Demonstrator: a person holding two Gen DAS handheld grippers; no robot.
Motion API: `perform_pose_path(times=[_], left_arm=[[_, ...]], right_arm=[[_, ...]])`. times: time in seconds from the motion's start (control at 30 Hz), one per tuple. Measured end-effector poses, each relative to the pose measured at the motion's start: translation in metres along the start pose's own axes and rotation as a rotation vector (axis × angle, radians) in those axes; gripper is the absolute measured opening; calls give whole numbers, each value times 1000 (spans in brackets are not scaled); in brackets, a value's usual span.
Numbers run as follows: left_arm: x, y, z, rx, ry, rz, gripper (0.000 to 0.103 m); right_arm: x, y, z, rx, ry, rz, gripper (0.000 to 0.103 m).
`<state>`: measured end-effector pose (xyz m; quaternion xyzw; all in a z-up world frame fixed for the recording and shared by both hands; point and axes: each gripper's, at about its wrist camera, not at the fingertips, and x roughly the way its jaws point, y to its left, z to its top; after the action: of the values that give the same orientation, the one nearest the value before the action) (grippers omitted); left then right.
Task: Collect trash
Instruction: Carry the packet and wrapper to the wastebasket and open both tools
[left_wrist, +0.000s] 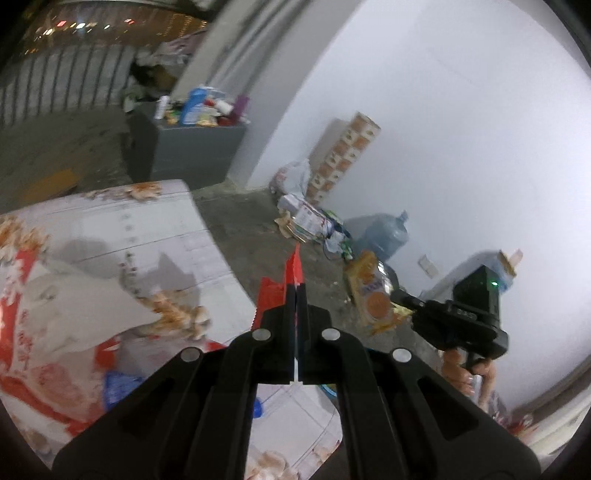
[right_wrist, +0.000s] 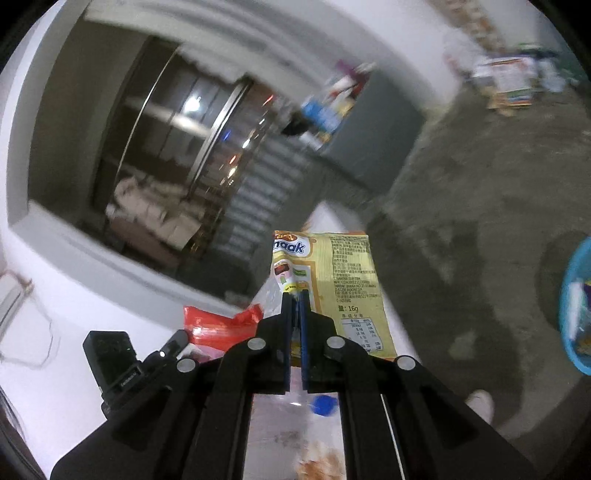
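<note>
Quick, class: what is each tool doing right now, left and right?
Left tool: closed on a red wrapper.
Right tool: closed on a yellow snack packet.

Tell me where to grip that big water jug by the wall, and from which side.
Grip the water jug at its narrow neck, coming from above. It stands upright against the wall with the neck on top; the round body looks too wide for two fingers, and litter crowds its left side. Both grippers are full, the left with a red wrapper, so free one first.
</note>
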<state>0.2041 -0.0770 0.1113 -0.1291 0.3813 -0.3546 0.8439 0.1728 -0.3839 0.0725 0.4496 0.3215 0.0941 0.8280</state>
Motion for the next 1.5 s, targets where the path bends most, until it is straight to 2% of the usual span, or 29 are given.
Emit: perform_pose_path(times=[0.1, 0.23, 0.37, 0.47, 0.6, 0.77, 0.97, 1.1, 1.13, 1.17, 1.2, 1.23, 1.3, 1.5], left_arm=[[23, -14, -2, 12, 24, -5, 0], [46, -34, -2, 26, 48, -15, 0], [76, -68, -7, 61, 89, -60, 0], [115, -98, -20, 81, 153, -102, 0], [190, -138, -47, 103, 265, -113, 0], [290, -179, -93, 143, 423, -107, 0], [374, -200, -137, 184, 535, -102, 0], [421, -203, -161, 199, 596, -102, 0], [429, -201, -166, 196, 613, -104, 2], [438, -199, -170, 191, 628, -95, 11], [447, -195, -176, 185, 642, -77, 28], [452, -192, -179, 176, 651, -61, 34], [455, -183, -183, 152, 652, -58, 38], [438, -188, -174, 160, 612, -68, 47]], right_arm=[[-40, -36, -4, 62, -54, -40, 4], [-72, -76, -14, 133, -103, -67, 4], [-98, -120, -28, 215, -153, -100, 4], [-111, -151, -35, 267, -183, -152, 4], [-117, -191, -43, 333, -210, -232, 4], [-111, -256, -42, 467, -223, -280, 4], [-105, -318, -43, 569, -231, -317, 5], [-100, -359, -42, 634, -245, -370, 10], [-99, -367, -43, 648, -250, -372, 13], [-98, -374, -43, 653, -251, -372, 22], [-96, -382, -44, 659, -243, -394, 33], [-94, -390, -45, 671, -239, -438, 37], [-94, -398, -48, 671, -244, -466, 45], [-99, -386, -50, 655, -277, -471, 49]])
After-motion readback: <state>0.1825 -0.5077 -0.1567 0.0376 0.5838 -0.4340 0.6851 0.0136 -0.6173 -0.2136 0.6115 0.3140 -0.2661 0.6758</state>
